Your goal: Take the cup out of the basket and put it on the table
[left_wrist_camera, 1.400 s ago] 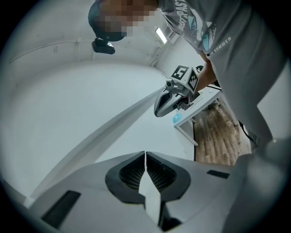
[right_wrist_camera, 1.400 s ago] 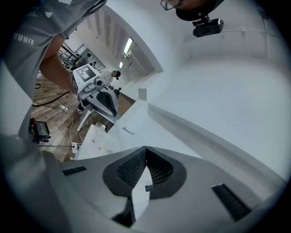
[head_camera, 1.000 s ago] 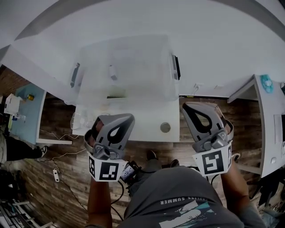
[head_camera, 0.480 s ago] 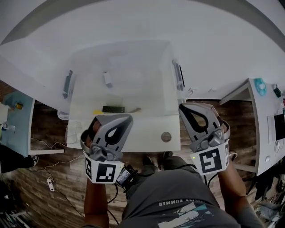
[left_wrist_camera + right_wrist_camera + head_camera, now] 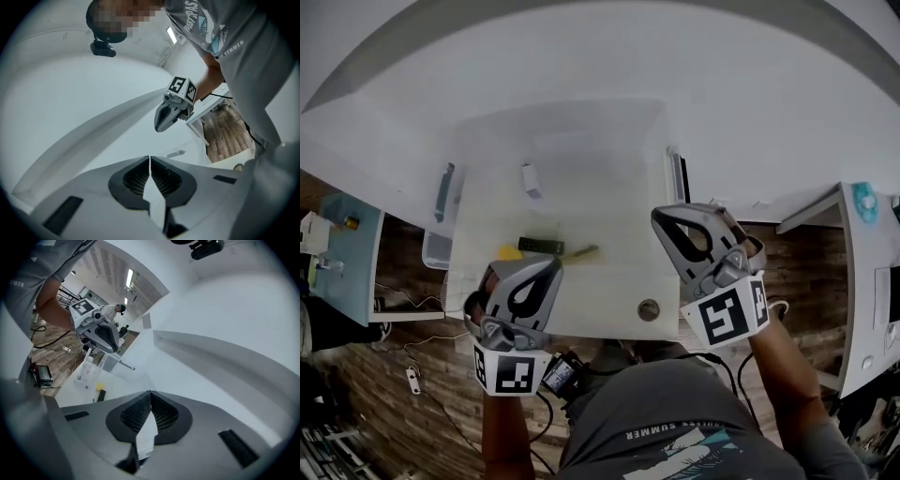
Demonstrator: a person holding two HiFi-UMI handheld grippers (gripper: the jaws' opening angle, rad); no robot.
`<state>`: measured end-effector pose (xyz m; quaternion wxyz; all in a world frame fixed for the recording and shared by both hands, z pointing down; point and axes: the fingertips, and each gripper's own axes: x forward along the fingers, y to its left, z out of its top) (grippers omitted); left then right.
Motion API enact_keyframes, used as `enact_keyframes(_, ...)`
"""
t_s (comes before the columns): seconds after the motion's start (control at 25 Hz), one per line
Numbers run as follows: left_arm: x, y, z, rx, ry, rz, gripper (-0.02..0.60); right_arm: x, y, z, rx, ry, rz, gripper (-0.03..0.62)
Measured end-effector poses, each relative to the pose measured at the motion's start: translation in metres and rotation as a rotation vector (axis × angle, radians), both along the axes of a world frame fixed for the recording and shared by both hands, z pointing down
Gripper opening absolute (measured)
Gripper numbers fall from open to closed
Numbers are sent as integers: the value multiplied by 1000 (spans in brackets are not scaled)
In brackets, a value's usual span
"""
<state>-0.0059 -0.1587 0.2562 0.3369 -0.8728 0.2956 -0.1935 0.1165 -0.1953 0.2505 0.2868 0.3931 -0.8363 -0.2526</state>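
A translucent plastic basket stands on the white table. Inside it lies a small white object that may be the cup; it is too blurred to tell. My left gripper hovers shut and empty over the table's near left edge, in front of the basket. My right gripper is shut and empty beside the basket's near right corner. In the left gripper view the jaws meet with nothing between them, and the right gripper view shows the same.
A black remote, a yellow item and a thin stick-like thing lie on the table in front of the basket. A round grommet sits near the front edge. Desks stand at far left and right on the wooden floor.
My right gripper has moved left and forward, from beyond the table's right corner to the basket's near right corner. The left gripper has stayed near the table's front edge. Both stayed shut.
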Motion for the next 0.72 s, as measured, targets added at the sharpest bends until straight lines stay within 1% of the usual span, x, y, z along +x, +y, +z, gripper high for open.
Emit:
enact_keyframes(0.2,2,-6,15,-49,8,-39,16,0,-41,34,-76,39,-27,11)
enact_keyframes(0.4,-8,-28,23,-92,31,-44,16,-7,-95,65,-159,104,-11,12)
enact_keyframes(0.52,-15,-46,28,-108,28,-31,17,-15,-127,84,-216,147,5,14)
enact_keyframes(0.6,-20,-56,30,-118,31,-25,17,-23,-147,99,-257,184,5,24)
enact_keyframes(0.72,-28,-71,33,-137,43,-19,17,-32,-176,129,-337,243,14,57)
